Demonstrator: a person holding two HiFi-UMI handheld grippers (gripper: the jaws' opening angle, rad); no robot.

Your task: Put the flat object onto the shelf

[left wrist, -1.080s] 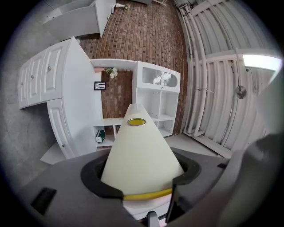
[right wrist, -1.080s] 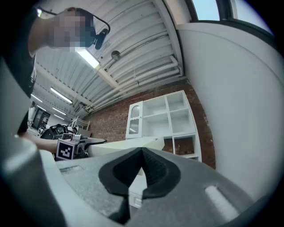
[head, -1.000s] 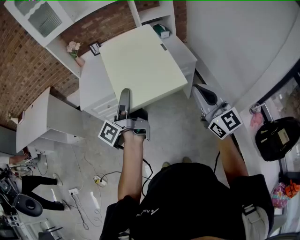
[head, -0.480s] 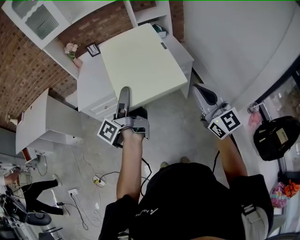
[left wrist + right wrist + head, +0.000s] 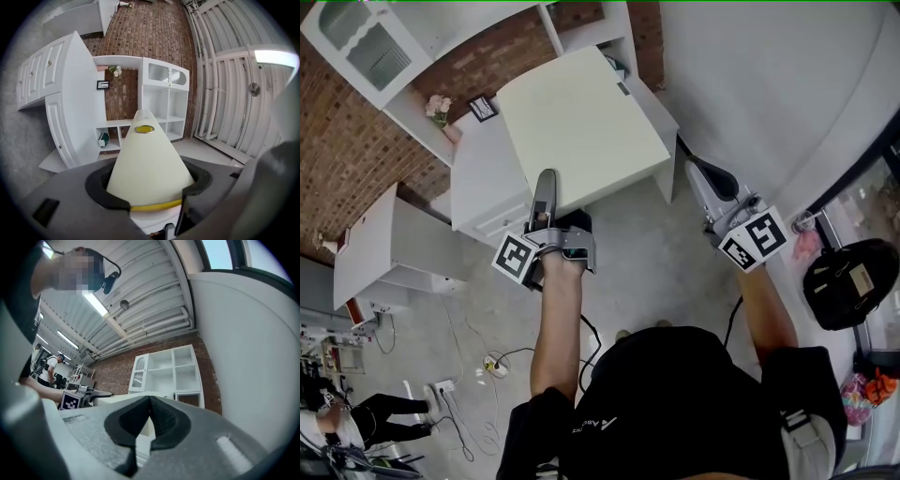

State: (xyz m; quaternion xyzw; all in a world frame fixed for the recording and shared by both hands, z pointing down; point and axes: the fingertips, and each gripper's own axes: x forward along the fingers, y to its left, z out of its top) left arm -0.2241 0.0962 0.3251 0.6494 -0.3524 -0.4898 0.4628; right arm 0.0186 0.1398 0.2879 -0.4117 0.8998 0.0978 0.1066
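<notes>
While the board [image 5: 581, 117] is held by its near edge, the step in hand reads as carry-to-shelf, with placing not yet begun.

**L tongs** [image 5: 546, 183]: pinching the board's near edge at approx. 7 o'clock of the panel, one pad on the top face and one beneath.

**R tongs** [image 5: 697, 176]: pressed together w/ nothing between, at approx. 4 o'clock of the board, near its R corner and seemingly apart from it.

**Position:** the board lies roughly level over a white cabinet [image 5: 478, 178]; whether it clears the cabinet cannot be told. The shelf [image 5: 142, 84] stands beyond at 12 o'clock, open bays facing the person.

**Next move (judgement):** bring the far edge to a bay wide enough, keep the panel level and slide it in. A one-edge grip may let the far end sag or swing, so the R tongs could steady it.

**Board:** rigid-looking rectangular panel, pale cream, matt, fairly thick. It has a yellow strip at the gripped end and a yellow ringed oval, apparently on its side edge (L gripper view). There is a small dark mark near the far R edge (head view).
</notes>
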